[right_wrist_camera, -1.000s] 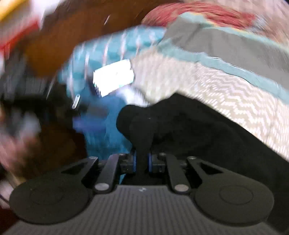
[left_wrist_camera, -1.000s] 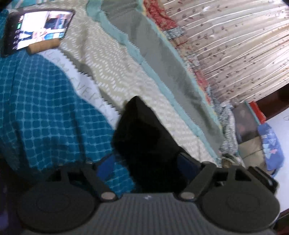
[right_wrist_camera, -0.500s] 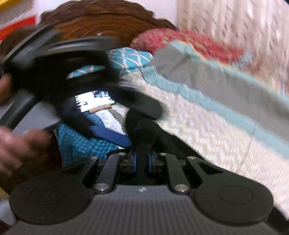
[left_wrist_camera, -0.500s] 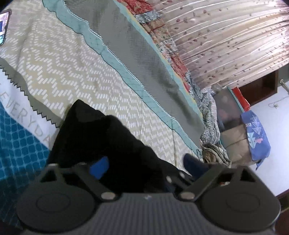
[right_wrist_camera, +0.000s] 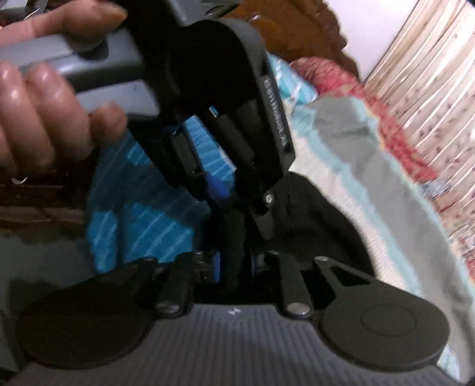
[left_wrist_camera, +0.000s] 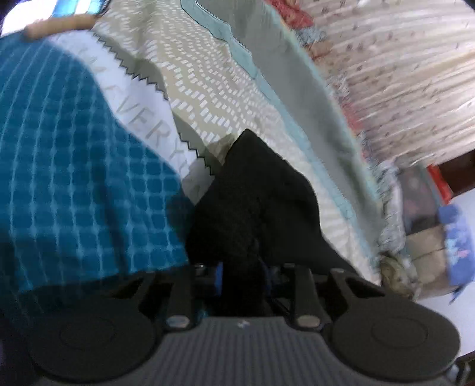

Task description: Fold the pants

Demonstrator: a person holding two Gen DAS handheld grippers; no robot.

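Note:
The black pants (left_wrist_camera: pixel 261 202) lie bunched on the bed cover (left_wrist_camera: pixel 74 148), seen in both wrist views. My left gripper (left_wrist_camera: pixel 243 273) is closing, and a fold of the black cloth fills the gap between its blue pads. In the right wrist view that left gripper (right_wrist_camera: pixel 237 202) hangs close ahead, held by a person's hand (right_wrist_camera: pixel 38 118). It comes down on the pants (right_wrist_camera: pixel 311 219) just beyond my right gripper (right_wrist_camera: pixel 236 265). The right jaws are opening. A strand of black cloth still stands between the blue pads, which have drawn apart from it.
The cover has a teal grid, a white lettered band, beige zigzag (left_wrist_camera: pixel 225 98) and a grey border (left_wrist_camera: pixel 297 89). A lit phone (left_wrist_camera: pixel 80 6) leans on a wooden stand (left_wrist_camera: pixel 59 25) at the far end. Striped curtain (left_wrist_camera: pixel 400 74) hangs right; clutter (left_wrist_camera: pixel 430 213) sits past the bed's edge. A wooden headboard (right_wrist_camera: pixel 297 29) stands behind.
The left jaws went from wide open to closed on the pants as the hand sank. The right gripper rolled, its pads parted, and the left gripper came close in front of it.

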